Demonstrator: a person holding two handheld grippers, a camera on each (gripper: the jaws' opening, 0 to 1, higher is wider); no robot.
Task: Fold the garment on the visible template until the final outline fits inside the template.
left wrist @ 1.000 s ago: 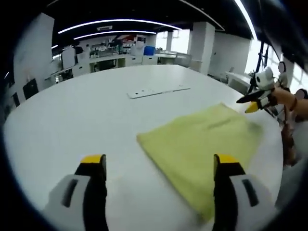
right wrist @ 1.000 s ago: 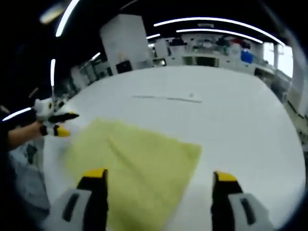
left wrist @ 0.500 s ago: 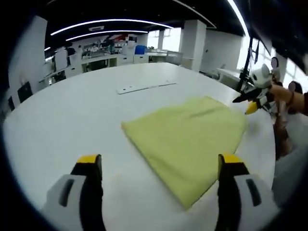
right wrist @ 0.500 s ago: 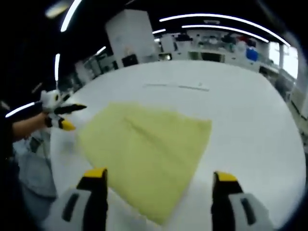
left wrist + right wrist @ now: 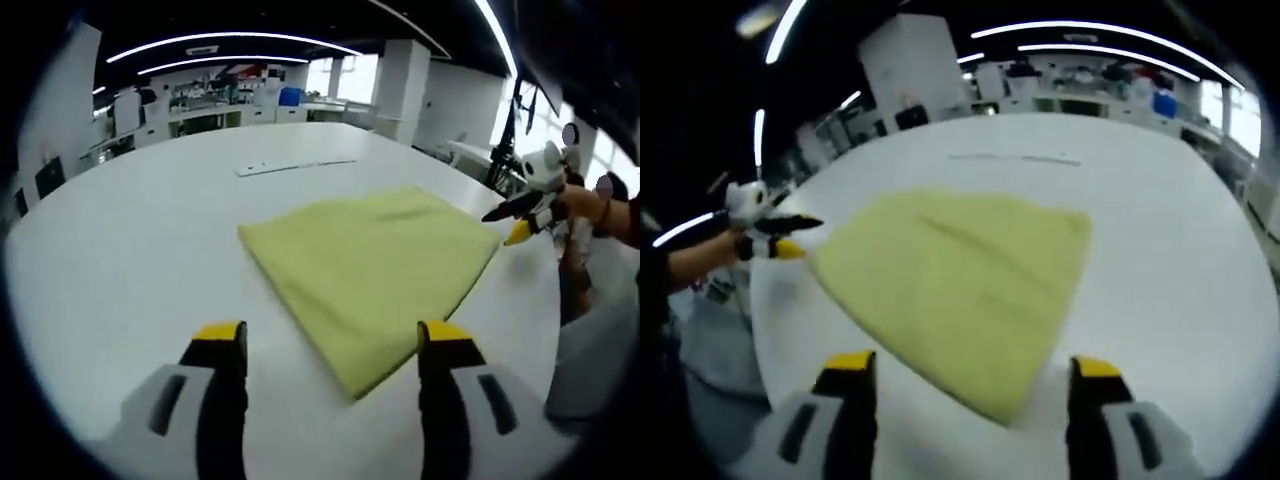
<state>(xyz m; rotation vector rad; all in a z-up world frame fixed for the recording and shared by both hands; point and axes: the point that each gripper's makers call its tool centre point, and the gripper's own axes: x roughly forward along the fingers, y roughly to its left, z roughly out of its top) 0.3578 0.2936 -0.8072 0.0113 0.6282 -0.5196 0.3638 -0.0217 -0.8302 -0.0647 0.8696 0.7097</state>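
Observation:
A folded yellow-green garment (image 5: pixel 370 255) lies flat on the white table (image 5: pixel 120 260). My left gripper (image 5: pixel 333 345) is open and hovers just short of the garment's near corner, nothing between its jaws. In the left gripper view, my right gripper (image 5: pixel 522 218) sits by the cloth's right corner. From the right gripper view the same garment (image 5: pixel 960 265) spreads ahead of my open right gripper (image 5: pixel 973 368), which holds nothing. There the left gripper (image 5: pixel 775 238) points at the cloth's left corner, close to it.
A flat white strip (image 5: pixel 295 165) lies on the table beyond the garment, and the strip (image 5: pixel 1015 158) also shows from the other side. A person's hand (image 5: pixel 600 205) and forearm (image 5: pixel 685 268) hold the grippers. Benches and pillars stand far behind the table's edge.
Both cameras have moved in, so the garment looks larger and nearer. The left gripper's jaws have come somewhat closer together. The garment itself has not changed shape.

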